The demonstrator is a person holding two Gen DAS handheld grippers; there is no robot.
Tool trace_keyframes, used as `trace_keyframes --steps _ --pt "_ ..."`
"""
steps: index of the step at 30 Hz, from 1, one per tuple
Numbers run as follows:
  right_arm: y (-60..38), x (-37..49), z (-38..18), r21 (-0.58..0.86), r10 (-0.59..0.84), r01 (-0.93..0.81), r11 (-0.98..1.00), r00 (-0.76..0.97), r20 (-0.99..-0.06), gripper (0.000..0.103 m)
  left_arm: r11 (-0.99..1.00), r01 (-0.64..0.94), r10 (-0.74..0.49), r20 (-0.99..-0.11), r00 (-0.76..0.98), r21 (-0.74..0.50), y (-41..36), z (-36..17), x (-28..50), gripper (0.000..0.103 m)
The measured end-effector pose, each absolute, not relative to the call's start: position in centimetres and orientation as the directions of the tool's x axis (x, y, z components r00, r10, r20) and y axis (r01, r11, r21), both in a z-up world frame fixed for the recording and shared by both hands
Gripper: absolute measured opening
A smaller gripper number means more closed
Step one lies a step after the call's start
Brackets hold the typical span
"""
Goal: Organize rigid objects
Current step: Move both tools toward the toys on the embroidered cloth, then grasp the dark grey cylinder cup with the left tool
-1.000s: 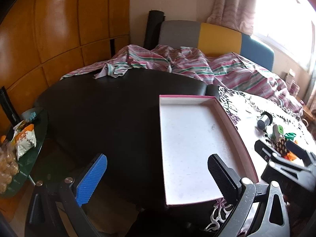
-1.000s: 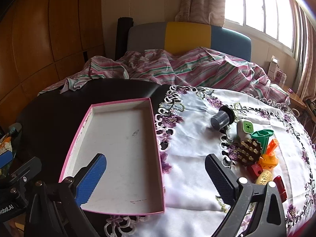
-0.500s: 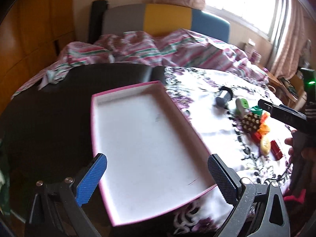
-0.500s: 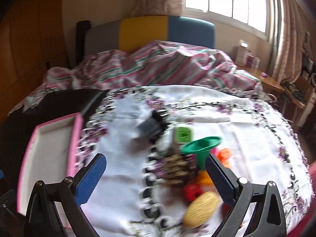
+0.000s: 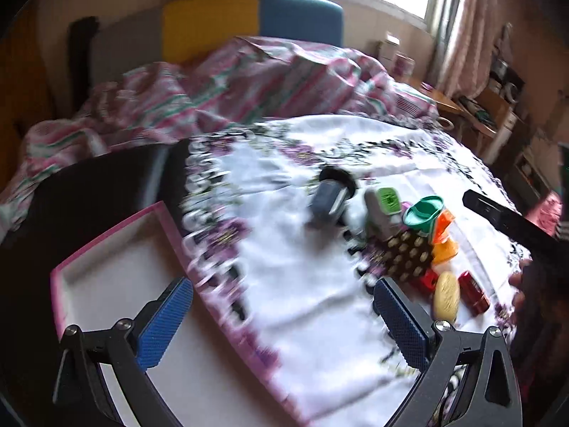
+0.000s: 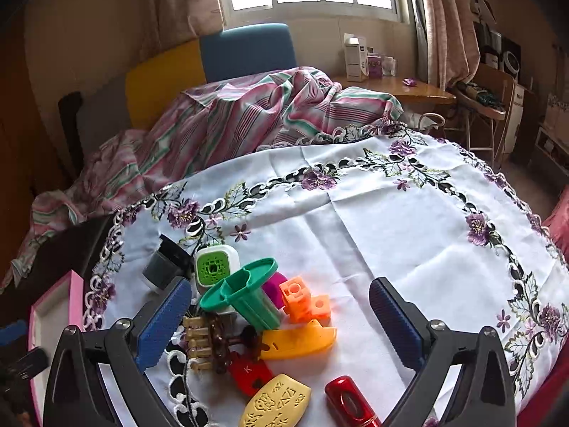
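Note:
A cluster of small rigid toys lies on the white embroidered tablecloth point(image 6: 373, 220): a green funnel point(image 6: 245, 293), orange blocks point(image 6: 302, 300), a yellow boat shape point(image 6: 298, 341), a grey cup point(image 6: 161, 267), a green-faced white box point(image 6: 215, 267), a brown comb point(image 6: 213, 343), a yellow oval point(image 6: 275, 404) and a red cylinder point(image 6: 348, 404). My right gripper point(image 6: 281, 323) is open, hovering over this cluster. My left gripper point(image 5: 284, 323) is open above the cloth, between the pink-rimmed white tray point(image 5: 117, 277) and the toys point(image 5: 409, 249). The tray holds nothing.
A striped bedsheet point(image 6: 231, 124) lies bunched behind the table, before a yellow and blue headboard point(image 6: 213, 60). A wooden side table point(image 6: 409, 90) with boxes stands at the back right. The right gripper's black body point(image 5: 515, 224) shows at the left view's right edge.
Both grippers have swung to the right. The tray slid toward the left of both views and the toy cluster now sits between the right gripper's fingers.

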State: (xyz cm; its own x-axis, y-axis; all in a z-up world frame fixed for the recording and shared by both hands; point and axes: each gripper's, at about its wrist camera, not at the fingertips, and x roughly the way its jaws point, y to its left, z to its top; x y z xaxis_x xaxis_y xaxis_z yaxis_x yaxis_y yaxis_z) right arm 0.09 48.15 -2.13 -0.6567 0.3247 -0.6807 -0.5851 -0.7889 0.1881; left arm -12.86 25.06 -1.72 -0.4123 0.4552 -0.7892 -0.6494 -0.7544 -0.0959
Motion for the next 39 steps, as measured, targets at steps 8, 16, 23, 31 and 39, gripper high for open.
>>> trace_keyframes --steps 8,16,23,31,39 --pt "50.6 1.0 -2.2 0.291 0.299 -0.627 -0.723 -0.664 -0.686 0.102 -0.713 -0.695 0.444 -0.826 -0.346 -0.092 33.1 -4.7 -18.5 0.103" --pt "51.2 1.3 -2.2 0.338 0.276 -0.623 -0.706 -0.681 -0.678 0.102 -0.698 -0.715 0.382 -0.861 -0.336 -0.031 37.8 -7.9 -21.6 0.103" --pt "51.4 1.2 -2.3 0.337 0.279 -0.627 -0.703 -0.678 -0.680 0.102 -0.695 -0.718 0.360 -0.873 -0.329 -0.016 39.4 -9.4 -22.7 0.068" --pt "51.7 0.9 -3.1 0.389 0.201 -0.595 -0.703 -0.691 -0.694 0.094 -0.681 -0.727 0.436 -0.844 -0.314 -0.081 35.5 -7.5 -19.2 0.044" --pt "47.9 -2.0 -4.3 0.385 0.008 -0.422 -0.821 -0.683 -0.731 0.085 -0.713 -0.688 0.483 -0.806 -0.343 -0.134 29.4 -4.1 -15.1 0.044"
